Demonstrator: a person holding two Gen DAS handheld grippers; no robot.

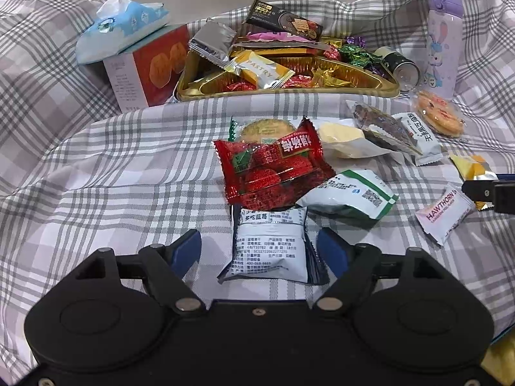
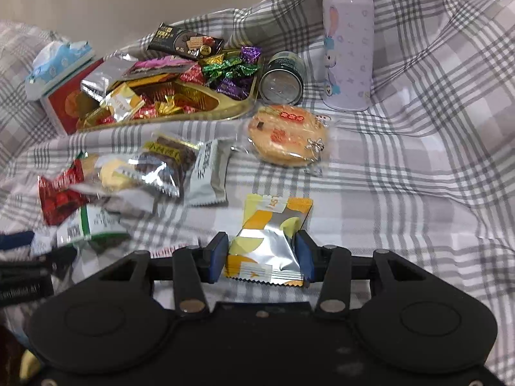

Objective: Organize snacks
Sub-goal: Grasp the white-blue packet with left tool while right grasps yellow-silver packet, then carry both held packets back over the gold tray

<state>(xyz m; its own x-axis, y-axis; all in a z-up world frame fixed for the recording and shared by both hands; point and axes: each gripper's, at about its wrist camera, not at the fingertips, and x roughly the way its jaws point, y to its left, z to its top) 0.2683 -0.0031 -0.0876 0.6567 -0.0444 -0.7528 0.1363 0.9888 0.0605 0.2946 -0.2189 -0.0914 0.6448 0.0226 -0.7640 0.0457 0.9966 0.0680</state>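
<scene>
A grey-and-white plaid bedsheet covers the whole surface, rumpled up against a plain wall. Farthest back lies a gold plastic tray already heaped with foil candies and packets, flanked by a red pastry box topped with a blue tissue pack, and on the other side a lilac rabbit-print bottle with a small dark can lying beside it. Loose snacks are scattered on the sheet nearer the cameras, so the sorting looks partly done. The left gripper is spread wide around a white blueberry packet, its blue pads well clear of both edges; a red strawberry packet overlaps the packet's far end. The right gripper is narrower, its pads touching or just beside the sides of a yellow-and-silver pastry packet; whether it grips firmly I cannot tell. Next, each likely needs closing, lifting, and carrying to the tray.
</scene>
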